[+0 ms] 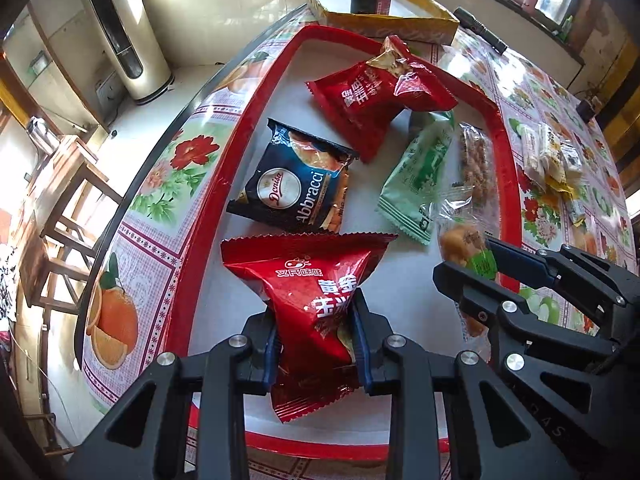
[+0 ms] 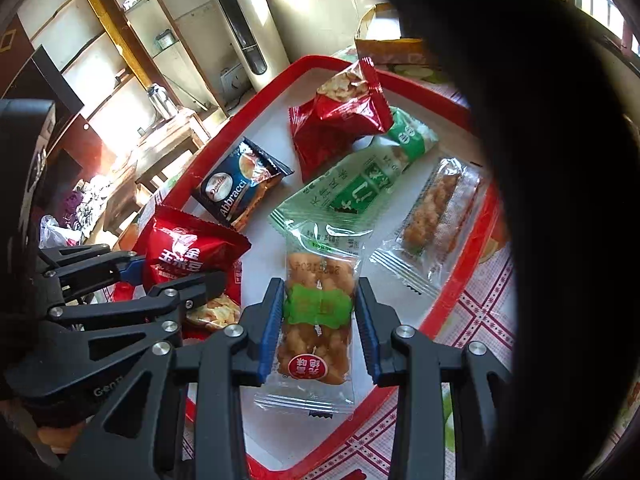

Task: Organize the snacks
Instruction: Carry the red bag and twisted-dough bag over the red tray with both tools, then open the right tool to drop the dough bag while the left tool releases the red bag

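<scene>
The left tongs are clamped on a red snack bag, their blue pads pressing into both sides of its lower half so the foil pinches in between them. The bag sits over the near end of the red-rimmed tray, which lies on the table with its flowered cloth.

The right tongs grip a clear packet of fried dough twists with a green label band; both pads touch the sides of the wrapper at the band. In the left wrist view the same tongs show at the right, closed on that packet near the tray's right rim.

Other snacks lie flat on the tray's white floor. A dark blue biscuit packet lies just beyond the held red bag, near the left rim. A second red bag lies further up, its top end lifted and crumpled. A pale green packet lies to its right, one end tucked under that red bag. Another clear packet of twists lies beside the right rim.

Beyond the tray stand a yellow cardboard box and a black torch. A few small wrapped sweets lie on the cloth to the right of the tray.
</scene>
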### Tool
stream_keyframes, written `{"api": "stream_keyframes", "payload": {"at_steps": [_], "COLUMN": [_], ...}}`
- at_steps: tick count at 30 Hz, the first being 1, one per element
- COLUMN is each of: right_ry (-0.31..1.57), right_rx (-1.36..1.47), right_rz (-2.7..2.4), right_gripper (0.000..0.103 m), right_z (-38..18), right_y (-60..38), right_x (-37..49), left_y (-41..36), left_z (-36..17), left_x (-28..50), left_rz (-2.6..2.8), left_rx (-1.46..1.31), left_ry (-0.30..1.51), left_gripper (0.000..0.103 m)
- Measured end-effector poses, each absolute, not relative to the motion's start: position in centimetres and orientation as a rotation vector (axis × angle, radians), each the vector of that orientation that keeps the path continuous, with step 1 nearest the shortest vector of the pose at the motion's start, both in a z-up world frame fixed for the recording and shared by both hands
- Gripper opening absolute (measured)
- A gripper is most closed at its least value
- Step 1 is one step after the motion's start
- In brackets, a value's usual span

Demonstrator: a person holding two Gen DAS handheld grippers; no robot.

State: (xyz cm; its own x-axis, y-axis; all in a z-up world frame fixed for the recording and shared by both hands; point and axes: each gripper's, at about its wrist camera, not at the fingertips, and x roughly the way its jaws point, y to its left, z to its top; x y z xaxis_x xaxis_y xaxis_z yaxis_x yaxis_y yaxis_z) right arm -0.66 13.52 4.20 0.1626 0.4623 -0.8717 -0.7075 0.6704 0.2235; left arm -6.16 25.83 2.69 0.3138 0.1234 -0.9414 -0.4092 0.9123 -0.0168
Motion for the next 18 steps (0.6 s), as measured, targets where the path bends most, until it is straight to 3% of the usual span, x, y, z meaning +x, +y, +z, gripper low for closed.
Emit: {"api": "stream_keyframes", "payload": {"at_steps": [11, 18], "right_ry": [1.166, 1.170], "right_rx": [-0.265, -0.265], "right_rz": [0.827, 0.822], "right_gripper": [0.038, 0.039], "right_z": [2.5, 2.5], "right_y": [14.2, 13.9], "right_x": [-0.6, -0.5], "left_y": [26.1, 26.4], "left_z": [2.5, 2.4], "left_x": [-5.9, -6.1], "left_rz": [0.368, 0.406], "left_rx": [-0.258, -0.249], "left_ry": [1.199, 1.219], "left_gripper": [0.034, 0.047]}}
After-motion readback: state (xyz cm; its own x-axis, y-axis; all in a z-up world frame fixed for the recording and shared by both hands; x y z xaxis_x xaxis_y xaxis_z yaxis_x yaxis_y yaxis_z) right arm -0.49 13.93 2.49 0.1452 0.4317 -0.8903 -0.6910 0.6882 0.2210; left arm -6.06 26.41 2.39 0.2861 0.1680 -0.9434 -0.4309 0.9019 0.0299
